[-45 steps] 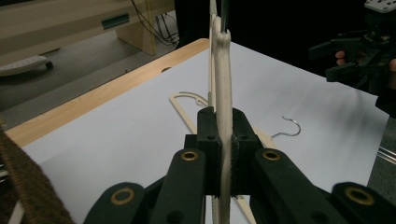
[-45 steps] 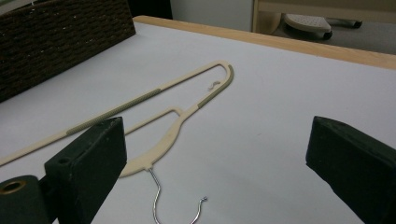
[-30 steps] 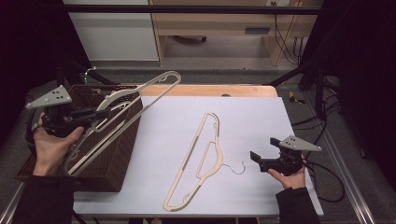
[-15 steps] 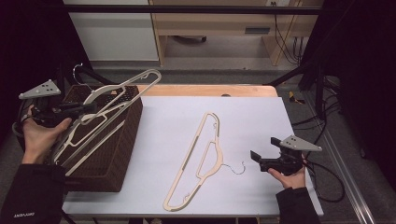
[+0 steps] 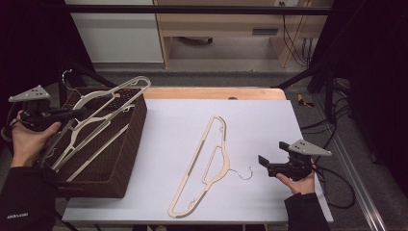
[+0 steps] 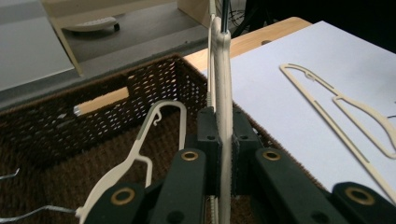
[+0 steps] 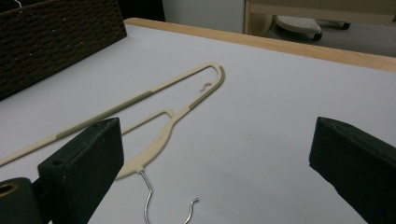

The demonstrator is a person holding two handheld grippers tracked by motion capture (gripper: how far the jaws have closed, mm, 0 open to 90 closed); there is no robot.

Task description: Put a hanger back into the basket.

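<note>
At the table's left edge the left claw (image 5: 72,113) is clamped on a cream hanger (image 5: 103,103), held tilted above the dark wicker basket (image 5: 122,159) that stands on the table's left side; in the left gripper view the hanger's thin edge runs upright between the two closed jaws. Another cream hanger (image 6: 140,156) lies inside the basket, just below and beside the gripped one, with a wire hook showing at the basket's far corner. Toward the middle of the white table (image 5: 163,125) a third cream hanger (image 5: 204,166) lies flat, stretched from near the front edge toward the far edge, its metal hook (image 5: 243,173) pointing to the right. Near the table's right front corner the right claw (image 5: 263,162) hovers with its jaws spread wide and nothing between them, aimed at that hook and just beside it without touching.
</note>
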